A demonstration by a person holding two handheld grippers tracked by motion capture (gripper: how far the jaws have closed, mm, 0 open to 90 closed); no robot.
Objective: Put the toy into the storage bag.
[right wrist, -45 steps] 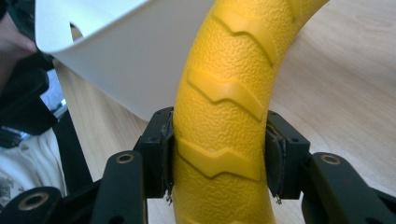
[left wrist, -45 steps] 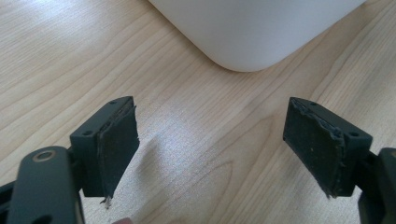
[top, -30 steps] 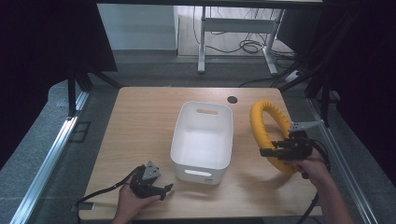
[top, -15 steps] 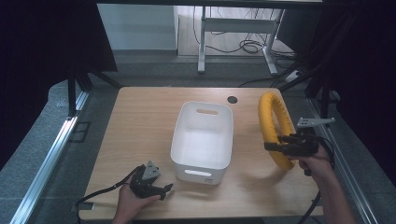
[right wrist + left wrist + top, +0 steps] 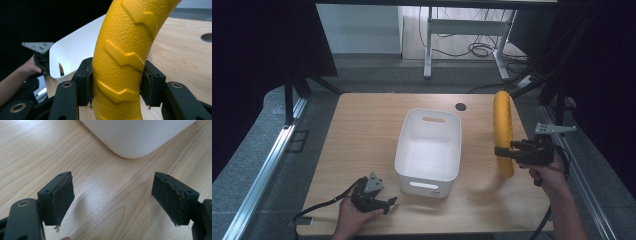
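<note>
The yellow ring (image 5: 503, 131) stands on edge in the air above the right part of the counter (image 5: 362, 135), just to the right of the white bin (image 5: 428, 145) and apart from it. It is a thick hoop with a pebbled skin and raised chevron ribs (much like a rubber chew or toss ring), so it looks light, somewhat springy rather than rigid, and grippy rather than slick; nothing about it looks fragile. The best hold is across the tube itself, with pads on opposite flanks between ribs, which is where it is taken now.

The right gripper (image 5: 504, 151) is clamped on the lower stretch of the ring: in the right gripper view both pads press the tube's sides, (image 5: 117, 82) marking the ring between them. The grip sits low on the hoop, so most of the ring rises above it and could tip or swing if the wrist rolls quickly. The right hand (image 5: 548, 172) holds the gripper roughly level, jaws pointing left toward the bin, forearm coming in from the bottom right.

The left gripper (image 5: 387, 204) rests low on the counter near the bin's front left corner, jaws spread wide with nothing between them, cradled in the left hand (image 5: 354, 215).
</note>
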